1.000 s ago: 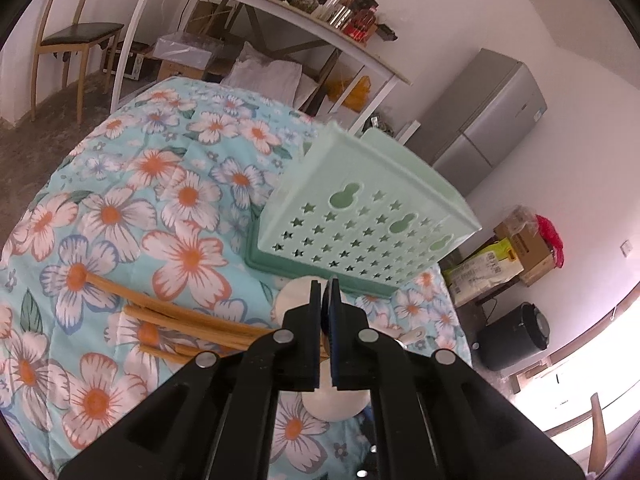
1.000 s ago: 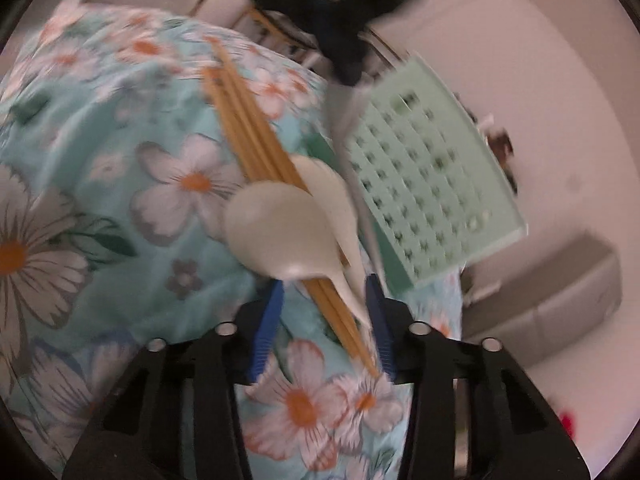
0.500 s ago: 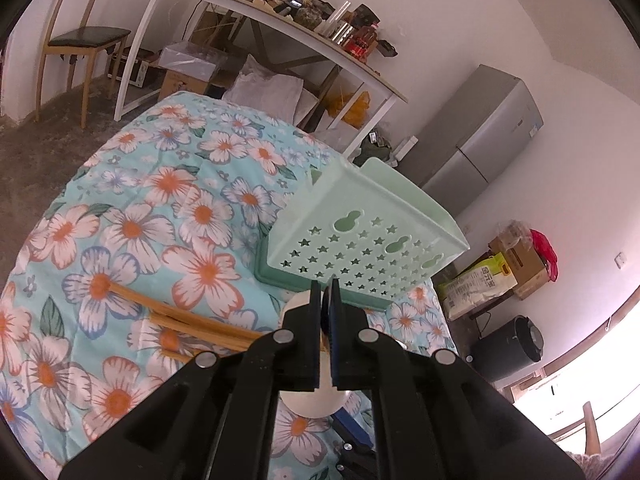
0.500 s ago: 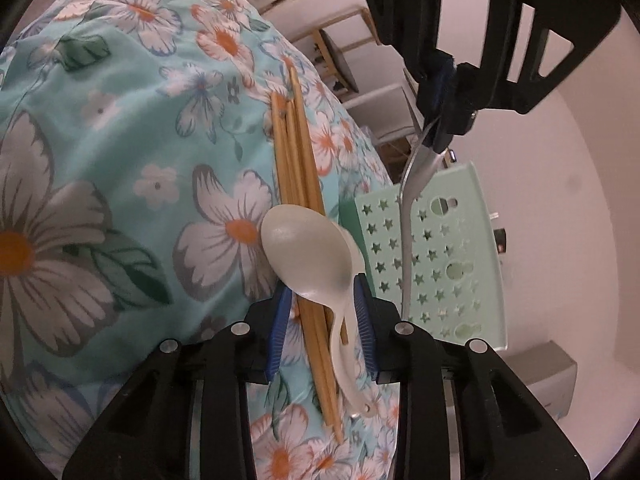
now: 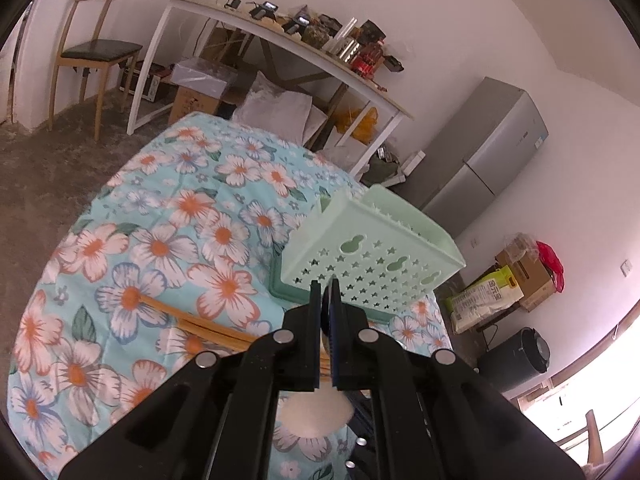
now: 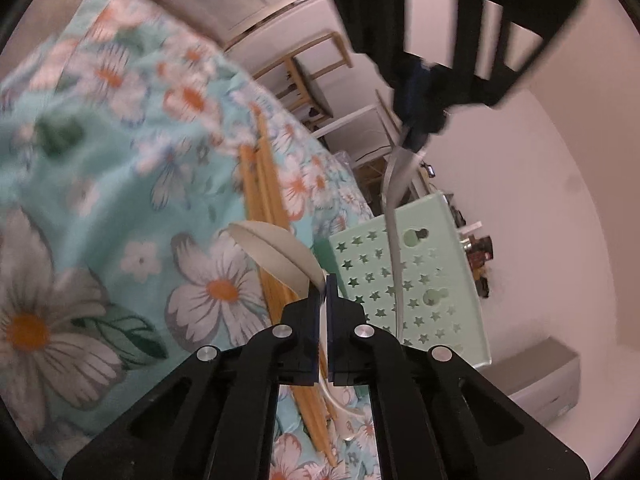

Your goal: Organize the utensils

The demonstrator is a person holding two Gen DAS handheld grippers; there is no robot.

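1. We see the white spoon [image 6: 280, 258] at the centre of the right wrist view; our right gripper [image 6: 323, 280] is clamped on its handle.
2. Our left gripper [image 6: 416, 136], upper right, grips a metal utensil [image 6: 394, 216], hanging before the green basket [image 6: 440, 280].
3. The chopsticks [image 6: 266, 200] lie on the floral cloth [image 6: 80, 184].

place: home room | cues: fridge [image 5: 486, 160]; wooden chair [image 5: 90, 48]; cluttered desk [image 5: 288, 36]; floral tablecloth [image 5: 168, 216]
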